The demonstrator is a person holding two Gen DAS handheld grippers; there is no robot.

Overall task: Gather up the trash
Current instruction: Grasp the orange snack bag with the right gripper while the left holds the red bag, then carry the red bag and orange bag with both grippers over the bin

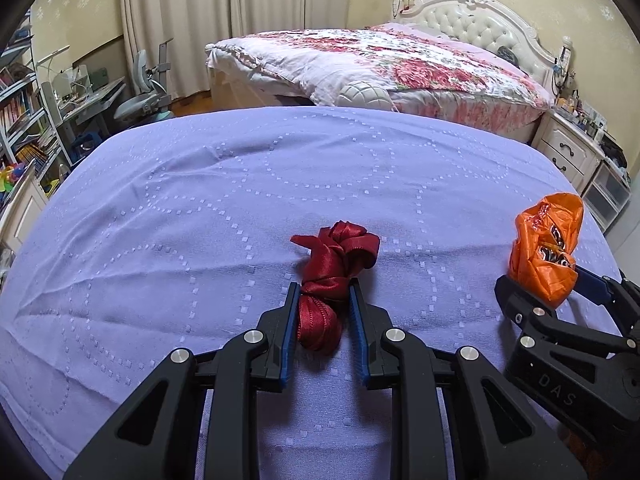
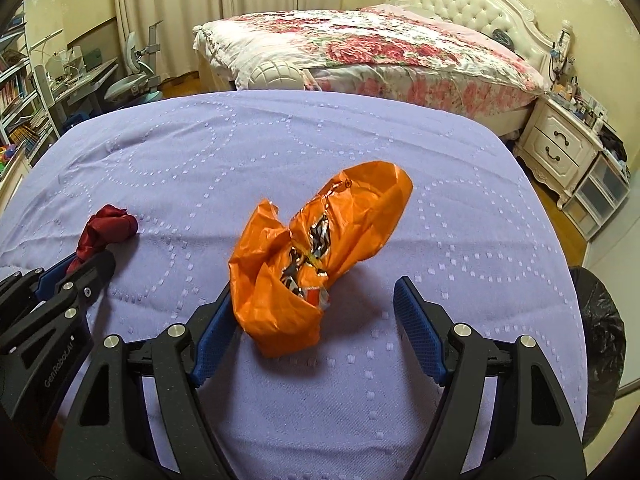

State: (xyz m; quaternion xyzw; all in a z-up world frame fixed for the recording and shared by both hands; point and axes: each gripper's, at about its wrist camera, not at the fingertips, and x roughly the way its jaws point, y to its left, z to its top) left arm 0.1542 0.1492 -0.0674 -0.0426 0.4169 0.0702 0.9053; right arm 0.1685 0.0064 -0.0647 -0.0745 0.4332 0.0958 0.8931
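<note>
The lavender quilted cloth-covered table (image 1: 168, 216) lies bare across its whole left half and far edge, with open surface there. Near the front edge, about mid-table, the knotted dark red satin ribbon (image 1: 334, 268) is pinched at its lower loops by the left gripper (image 1: 325, 292), jaws closed on it. Further right, toward the table's right edge, the crumpled orange plastic bag (image 2: 316, 256), with what looks like a foil wrapper inside, sits between the right gripper (image 2: 316, 300), jaws spread wide; the left pad seems to brush it.
</note>
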